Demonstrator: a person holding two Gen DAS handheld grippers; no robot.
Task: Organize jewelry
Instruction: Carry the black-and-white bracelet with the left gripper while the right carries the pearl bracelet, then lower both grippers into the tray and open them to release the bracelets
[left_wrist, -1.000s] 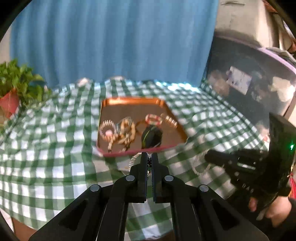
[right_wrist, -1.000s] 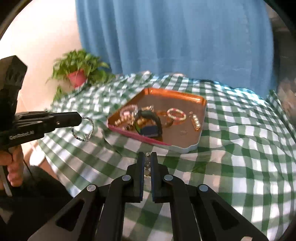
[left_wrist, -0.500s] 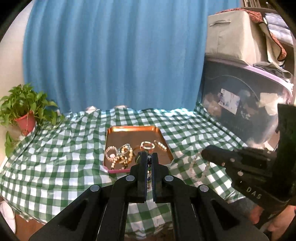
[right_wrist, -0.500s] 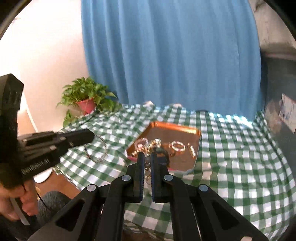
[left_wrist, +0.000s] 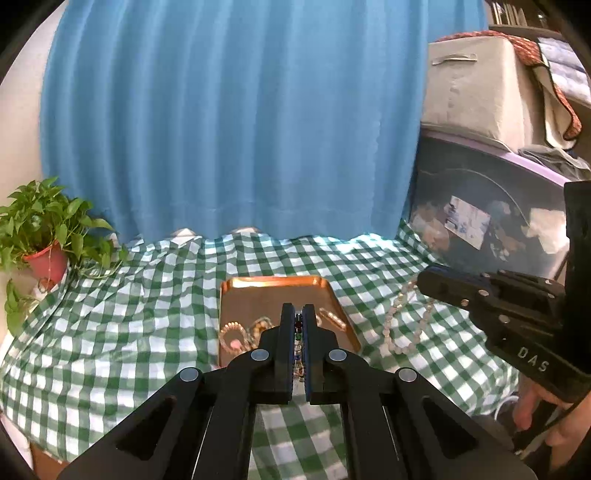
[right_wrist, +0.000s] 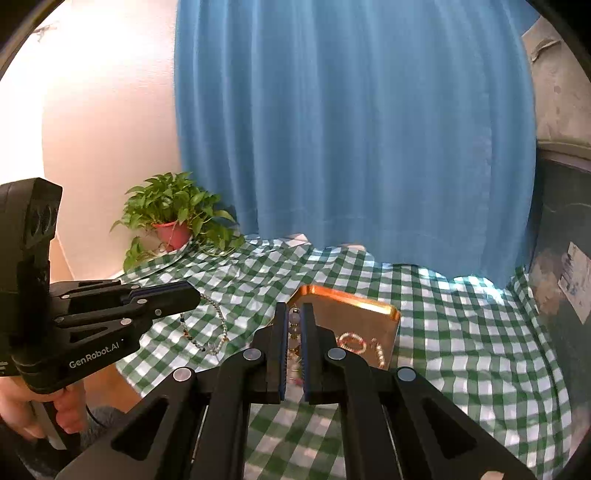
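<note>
Above the checked worktop (left_wrist: 110, 332), the left hand-held gripper (left_wrist: 299, 314) is clamped on a multicoloured bead chain (right_wrist: 207, 332); the right hand-held gripper (right_wrist: 294, 314) grips a pale bead strand (left_wrist: 402, 325). Both hang near the copper tray (left_wrist: 273, 291).

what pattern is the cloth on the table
Green and white checks on the tablecloth; the right wrist view shows it best.

- Home room, looks lived-in
- Blue curtain (left_wrist: 229, 122) behind a table with green checked cloth (left_wrist: 110, 325)
- Potted plant (right_wrist: 173, 218) in the corner
- Stacked storage boxes (left_wrist: 476, 85), folded fabric on top
</note>
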